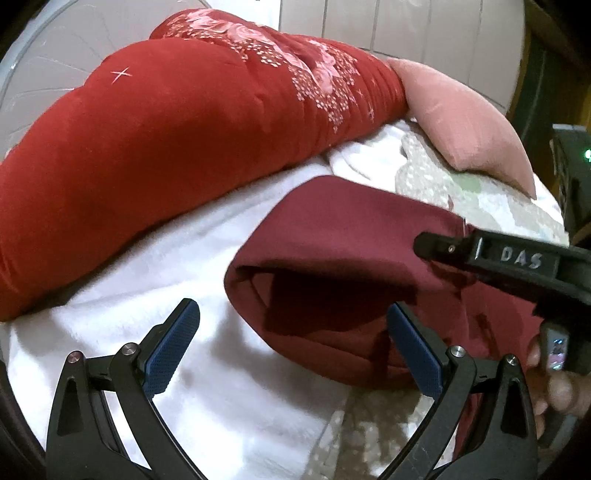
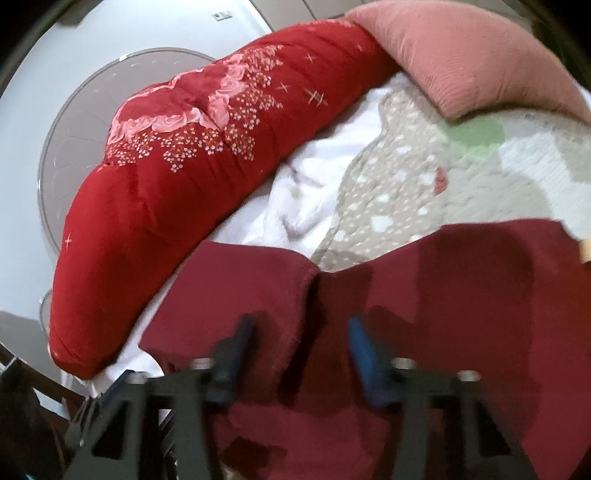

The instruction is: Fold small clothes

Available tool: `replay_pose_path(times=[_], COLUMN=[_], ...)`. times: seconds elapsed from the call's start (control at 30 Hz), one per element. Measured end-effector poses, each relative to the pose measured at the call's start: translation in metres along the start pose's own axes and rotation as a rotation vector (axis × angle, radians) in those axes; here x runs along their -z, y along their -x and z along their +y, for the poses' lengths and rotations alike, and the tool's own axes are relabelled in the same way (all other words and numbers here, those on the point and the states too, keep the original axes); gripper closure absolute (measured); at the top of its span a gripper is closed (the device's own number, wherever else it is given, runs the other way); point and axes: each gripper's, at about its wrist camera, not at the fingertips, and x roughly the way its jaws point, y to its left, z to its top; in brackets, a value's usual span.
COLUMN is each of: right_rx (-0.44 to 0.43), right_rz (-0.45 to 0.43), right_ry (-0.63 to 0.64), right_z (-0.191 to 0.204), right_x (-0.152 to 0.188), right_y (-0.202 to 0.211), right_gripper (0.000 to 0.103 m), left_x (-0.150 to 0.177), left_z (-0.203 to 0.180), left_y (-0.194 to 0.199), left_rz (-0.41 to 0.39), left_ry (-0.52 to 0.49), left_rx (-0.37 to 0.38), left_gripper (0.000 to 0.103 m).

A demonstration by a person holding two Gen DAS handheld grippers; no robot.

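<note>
In the lower centre of the right wrist view, the maroon garment (image 2: 424, 295) lies half-folded on the bed, seemingly pinched by the right gripper (image 2: 299, 350), so the fold should be carried over squarely while the left gripper (image 1: 291, 350), spread, steadies it.

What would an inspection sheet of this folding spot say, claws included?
Surface: white blanket next to a patterned quilt.
Job's things: one maroon garment, partly folded, lying across both.
Clutter: red floral bolster and pink pillow along the far side.
Grippers: left claw open, gripping nothing; right claw astride a garment fold, picture blurred, grip unclear.
Cables: nothing seen.
Surroundings: pale wall with a round disc behind the bolster.
</note>
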Motion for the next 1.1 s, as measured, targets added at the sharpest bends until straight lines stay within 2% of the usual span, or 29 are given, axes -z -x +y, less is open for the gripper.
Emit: replay_pose_path(times=[0.07,0.13,0.2,0.23,0.27,0.33,0.47,0.6,0.63,0.67,0.73,1.0,1.03,1.07,1.1], right_rx=[0.019,0.04,0.047,0.056,0.086,0.124,0.163,0.073,0.037,0.028,0.016,-0.033,-0.04,-0.036,-0.019], right_rz=[-0.039,-0.081,-0.146,-0.186,-0.235,-0.313,-0.381,-0.233,-0.201,-0.18,-0.139,-0.028,-0.017,-0.012,-0.023], right_ry=[0.024,0.072,0.112,0.133,0.159,0.177,0.118,0.004,-0.026,-0.04,-0.047,0.014,0.015,0.025,0.041], right_z=[0.004,0.01,0.014,0.015,0.015,0.008,-0.025,-0.047,-0.049,-0.049,-0.041,0.002,0.003,0.007,0.01], right_x=[0.001,0.001,-0.001,-0.002,-0.003,-0.006,-0.013,-0.01,-0.007,-0.005,-0.001,-0.005,-0.005,-0.005,-0.004], right_y=[0.002,0.014,0.037,0.052,0.071,0.105,0.16,0.144,0.131,0.121,0.096,0.017,0.011,0.006,0.005], right_gripper=[0.078,0.085,0.091,0.098,0.098,0.098,0.098,0.097,0.09,0.072,0.054,0.055,0.065,0.079,0.084], left_x=[-0.004,-0.007,-0.009,-0.009,-0.009,-0.008,-0.008,-0.009,-0.008,-0.009,-0.006,-0.006,-0.006,-0.006,-0.006], left_z=[0.008,0.016,0.026,0.031,0.034,0.034,0.025,0.019,0.018,0.016,0.016,0.038,0.039,0.041,0.041], left_y=[0.003,0.013,0.028,0.038,0.047,0.054,0.04,0.029,0.029,0.028,0.028,0.017,0.018,0.019,0.019], left_rz=[-0.015,-0.054,-0.13,-0.182,-0.228,-0.268,-0.205,-0.163,-0.162,-0.161,-0.153,-0.119,-0.122,-0.125,-0.127], left_ry=[0.043,0.087,0.146,0.18,0.203,0.204,0.197,0.204,0.192,0.176,0.161,0.228,0.234,0.24,0.244], left_rx=[0.063,0.119,0.219,0.281,0.316,0.303,0.267,0.283,0.271,0.251,0.218,0.2,0.2,0.199,0.198], left_gripper=[0.001,0.001,0.001,0.001,0.001,0.001,0.001,0.001,0.001,0.001,0.001,0.001,0.001,0.001,0.001])
